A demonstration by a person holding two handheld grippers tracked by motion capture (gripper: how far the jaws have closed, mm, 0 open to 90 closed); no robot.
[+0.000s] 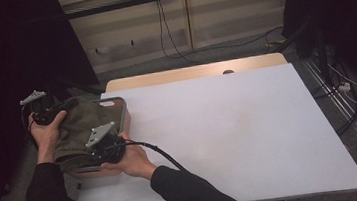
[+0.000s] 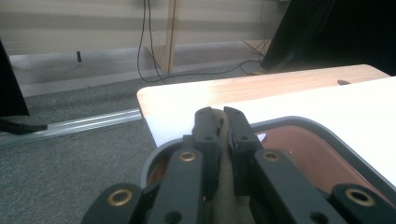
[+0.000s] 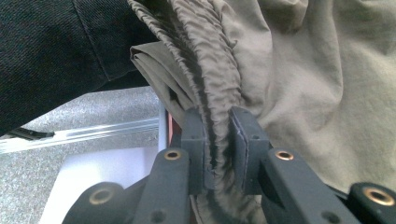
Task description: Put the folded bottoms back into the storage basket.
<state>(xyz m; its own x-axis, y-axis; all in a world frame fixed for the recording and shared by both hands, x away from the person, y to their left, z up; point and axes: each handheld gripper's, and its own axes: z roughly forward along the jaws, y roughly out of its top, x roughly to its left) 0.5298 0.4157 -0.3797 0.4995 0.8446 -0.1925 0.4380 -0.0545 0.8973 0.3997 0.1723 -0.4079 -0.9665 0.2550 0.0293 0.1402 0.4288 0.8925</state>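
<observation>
An olive-green garment [image 1: 76,126] lies bunched in a grey-rimmed tray [image 1: 124,108] with a brown inside, at the table's left edge. My left gripper [image 1: 59,109] is at the garment's far left side; in the left gripper view its jaws [image 2: 223,116] are shut on a thin fold of the fabric [image 2: 226,182] above the tray's rim [image 2: 299,122]. My right gripper [image 1: 93,148] is at the near side of the garment. Its jaws [image 3: 218,116] are shut on the gathered, elastic-looking band of the garment [image 3: 303,93].
A white table [image 1: 229,125] stretches to the right of the tray, with a wooden strip [image 1: 193,72] along its far edge. Cables [image 1: 169,36] trail over the grey carpet beyond. Dark panels stand at the left [image 1: 9,43] and right [image 1: 337,3].
</observation>
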